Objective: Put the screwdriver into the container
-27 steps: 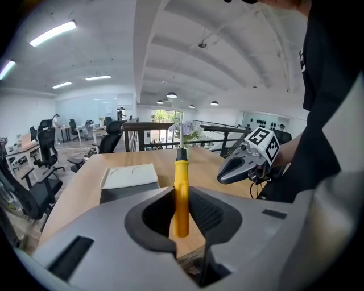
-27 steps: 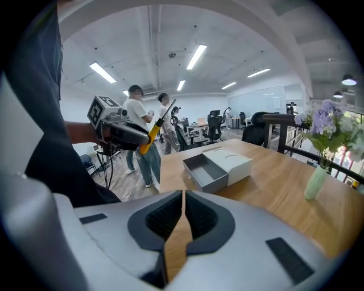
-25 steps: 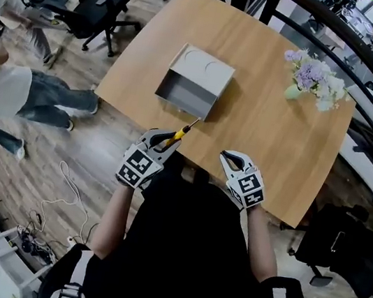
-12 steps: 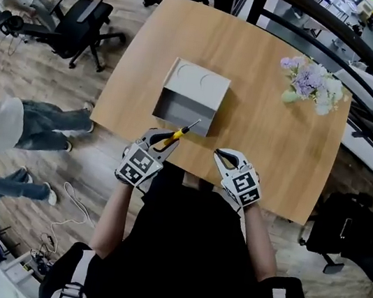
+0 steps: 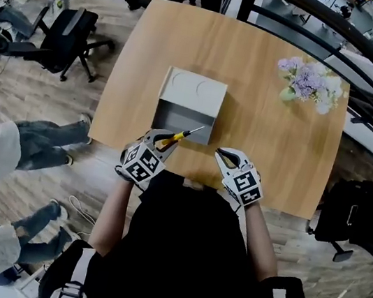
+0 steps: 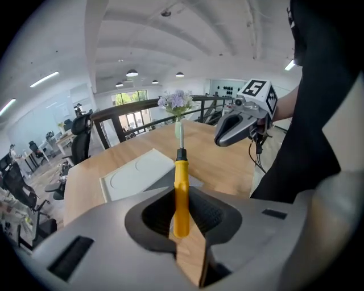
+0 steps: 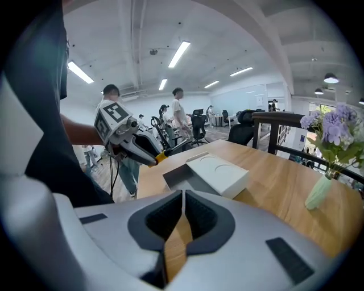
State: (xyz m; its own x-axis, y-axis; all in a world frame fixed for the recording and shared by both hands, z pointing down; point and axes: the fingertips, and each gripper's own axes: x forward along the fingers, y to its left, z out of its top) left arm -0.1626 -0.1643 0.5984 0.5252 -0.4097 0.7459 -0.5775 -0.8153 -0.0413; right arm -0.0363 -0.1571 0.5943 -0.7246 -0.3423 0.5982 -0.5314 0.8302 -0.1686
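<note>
Left claw (image 5: 164,136), clamped on the screwdriver (image 5: 178,136) handle, has been brought forward: tip now over the container (image 5: 174,116) near wall. Drop judged close. Right claw (image 5: 222,154) pressed together, empty.

This is an open-plan office. Black swivel chairs (image 5: 75,28) stand on a wood-plank floor (image 5: 76,176) beside a large wooden table (image 5: 271,152), which carries a vase of purple flowers (image 5: 310,80). A dark railing (image 7: 276,116) runs past the table's far side. Long strip lights (image 7: 179,54) line the white ceiling (image 7: 227,34). Farther back, people (image 7: 179,112) stand among more chairs and desks. A white cable (image 5: 79,208) trails across the floor.
</note>
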